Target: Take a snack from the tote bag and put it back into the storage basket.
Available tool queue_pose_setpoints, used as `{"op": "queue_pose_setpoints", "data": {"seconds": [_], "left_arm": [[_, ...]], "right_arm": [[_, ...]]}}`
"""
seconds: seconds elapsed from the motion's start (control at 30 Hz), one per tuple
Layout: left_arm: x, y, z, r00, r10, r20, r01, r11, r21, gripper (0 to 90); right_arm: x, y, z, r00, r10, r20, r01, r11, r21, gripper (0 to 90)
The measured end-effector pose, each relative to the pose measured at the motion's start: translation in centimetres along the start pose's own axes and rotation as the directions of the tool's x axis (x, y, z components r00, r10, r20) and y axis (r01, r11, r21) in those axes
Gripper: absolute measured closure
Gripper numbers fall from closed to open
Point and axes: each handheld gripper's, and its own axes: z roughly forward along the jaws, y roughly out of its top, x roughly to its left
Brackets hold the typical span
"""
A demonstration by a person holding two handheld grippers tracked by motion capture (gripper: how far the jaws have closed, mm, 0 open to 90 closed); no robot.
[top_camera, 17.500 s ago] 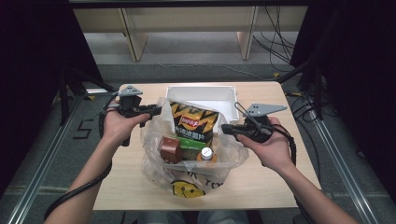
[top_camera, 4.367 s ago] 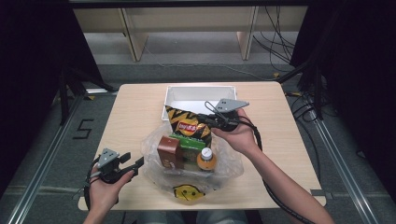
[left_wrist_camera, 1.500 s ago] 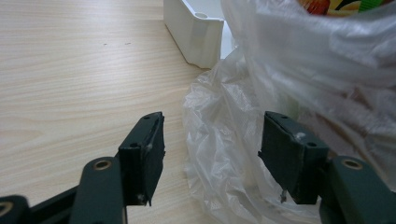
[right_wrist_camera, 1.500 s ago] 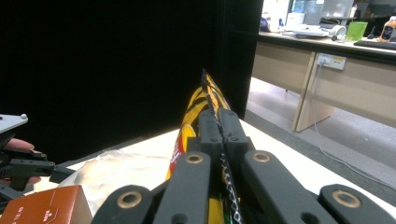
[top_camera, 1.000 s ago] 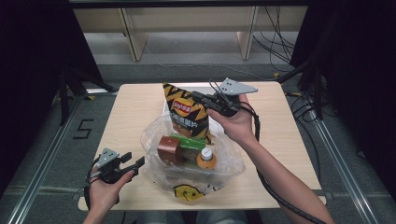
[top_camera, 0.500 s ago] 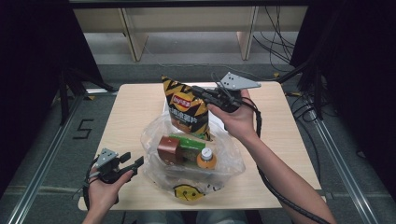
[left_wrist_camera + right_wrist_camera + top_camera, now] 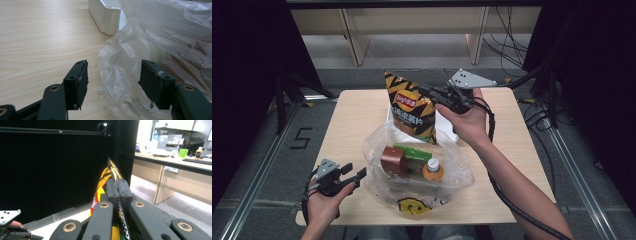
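Observation:
A yellow and black chip bag [image 7: 408, 107] hangs in the air above the back of the table, held by its upper right edge in my right gripper [image 7: 426, 90], which is shut on it. In the right gripper view the bag's crimped edge [image 7: 112, 172] runs between the closed jaws. A clear plastic bag [image 7: 416, 170] lies mid-table holding a brown box [image 7: 393, 160], a green packet [image 7: 417, 152] and an orange-capped bottle [image 7: 432, 169]. My left gripper [image 7: 354, 173] stands open by the bag's left side; in its own view crumpled plastic [image 7: 117, 72] lies between the jaws, apart from both pads.
A white tray [image 7: 446, 123] stands behind the plastic bag, largely hidden by the chip bag; its corner [image 7: 105, 15] is seen in the left gripper view. Bare wood [image 7: 352, 120] lies left of the bag. Metal frame rails [image 7: 262, 165] flank the table.
My right gripper has lifted the chip bag higher above the tray and plastic bag. The left gripper has stayed at the front left.

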Motion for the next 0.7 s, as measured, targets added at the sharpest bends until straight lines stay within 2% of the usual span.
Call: {"op": "queue_pose_setpoints", "data": {"seconds": [0.1,0.13,0.17,0.2,0.27,0.4,0.43,0.53,0.6,0.63,0.7], "left_arm": [[0.0,0.0,0.0,1.0000,0.001,0.001,-0.001,1.0000,0.000,39.0],[0.0,0.0,0.0,1.0000,0.001,-0.001,-0.001,1.0000,0.000,39.0],[0.0,0.0,0.0,1.0000,0.000,-0.001,0.000,1.0000,0.002,39.0],[0.0,0.0,0.0,1.0000,0.000,0.000,0.000,1.0000,0.004,39.0],[0.0,0.0,0.0,1.0000,0.001,0.001,-0.001,1.0000,0.003,39.0],[0.0,0.0,0.0,1.0000,-0.001,-0.002,0.001,1.0000,0.003,39.0],[0.0,0.0,0.0,1.0000,-0.001,-0.003,0.001,1.0000,0.003,39.0],[0.0,0.0,0.0,1.0000,0.001,-0.001,-0.001,1.0000,0.001,39.0],[0.1,0.0,0.0,1.0000,-0.001,-0.001,0.001,1.0000,0.000,39.0],[0.1,0.0,0.0,1.0000,-0.001,-0.001,0.001,1.0000,0.001,39.0],[0.1,0.0,0.0,1.0000,0.000,-0.002,0.000,1.0000,0.004,38.9]], "right_arm": [[-0.2,0.4,0.0,0.9999,-0.014,0.002,0.014,1.000,-0.008,90.0],[-0.2,0.5,0.0,1.0000,0.003,0.000,-0.003,1.000,-0.002,90.0],[-0.3,0.6,0.0,1.0000,-0.007,0.004,0.007,1.000,-0.005,90.0],[-0.3,0.7,0.0,1.0000,0.005,0.008,-0.005,1.000,-0.009,90.0],[-0.5,0.9,0.0,0.9998,-0.016,0.010,0.016,1.000,-0.008,90.0],[-0.7,1.2,0.1,0.9999,-0.002,0.013,0.002,1.000,-0.013,90.0],[-0.9,1.3,0.1,0.9997,-0.018,0.014,0.018,1.000,-0.015,90.0],[-1.1,1.5,0.1,0.9997,-0.009,0.022,0.010,1.000,-0.017,90.0],[-1.1,1.6,-0.1,0.9996,0.017,0.025,-0.016,1.000,-0.019,90.0],[-1.3,1.7,-0.1,0.9995,-0.005,0.030,0.006,0.999,-0.032,90.0],[-1.5,1.9,-0.1,0.9996,0.000,0.030,0.001,0.999,-0.032,90.0]]}}
